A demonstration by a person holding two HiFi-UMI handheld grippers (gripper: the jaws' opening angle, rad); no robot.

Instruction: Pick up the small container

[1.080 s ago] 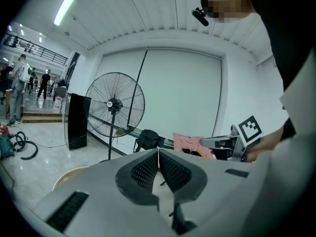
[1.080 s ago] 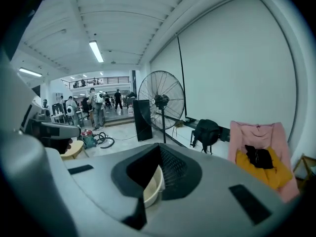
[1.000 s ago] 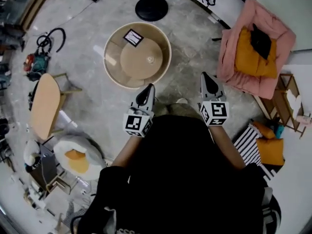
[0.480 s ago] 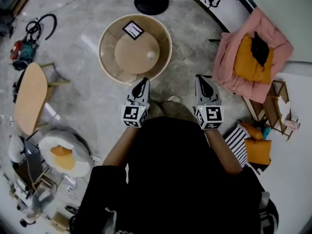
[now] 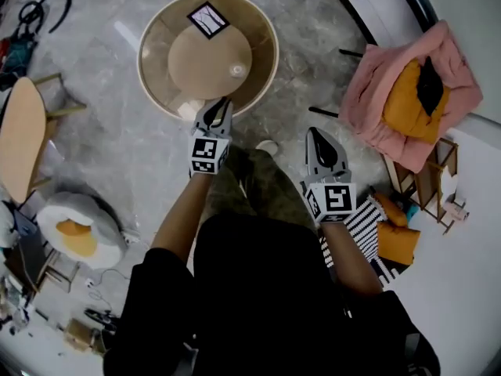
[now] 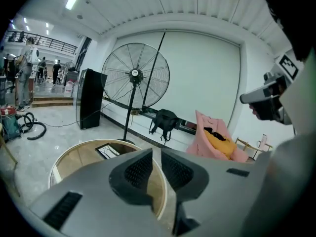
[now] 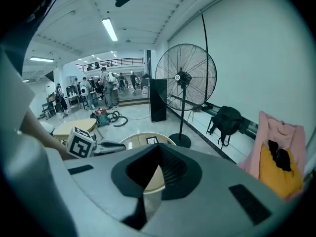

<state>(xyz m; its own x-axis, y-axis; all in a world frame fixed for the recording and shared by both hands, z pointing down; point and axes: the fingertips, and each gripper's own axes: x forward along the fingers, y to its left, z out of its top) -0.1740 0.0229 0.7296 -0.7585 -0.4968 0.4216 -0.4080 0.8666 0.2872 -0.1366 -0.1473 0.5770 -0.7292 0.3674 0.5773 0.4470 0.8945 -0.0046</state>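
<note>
The small container [image 5: 237, 70] is a pale little pot on the inner wooden disc of the round table [image 5: 142, 53], right of its centre. In the head view, my left gripper [image 5: 222, 104] reaches over the table's near rim, short of the container and a little left of it. Its jaws stand almost together with nothing between them, as the left gripper view [image 6: 157, 152] also shows. My right gripper [image 5: 315, 134] hangs over the floor right of the table, shut and empty [image 7: 158, 147]. The jaws hide the container in both gripper views.
A black-and-white marker card [image 5: 207, 19] lies at the table's far side. A pedestal fan [image 6: 136, 75] stands behind the table. A pink armchair with a yellow cushion [image 5: 407, 92] is at the right, and a wooden side table [image 5: 16, 131] and an egg-shaped cushion [image 5: 74, 229] at the left.
Both grippers have come down and forward toward the table. The left one went from short of the rim to over it. The table now sits nearer and larger in the head view.
</note>
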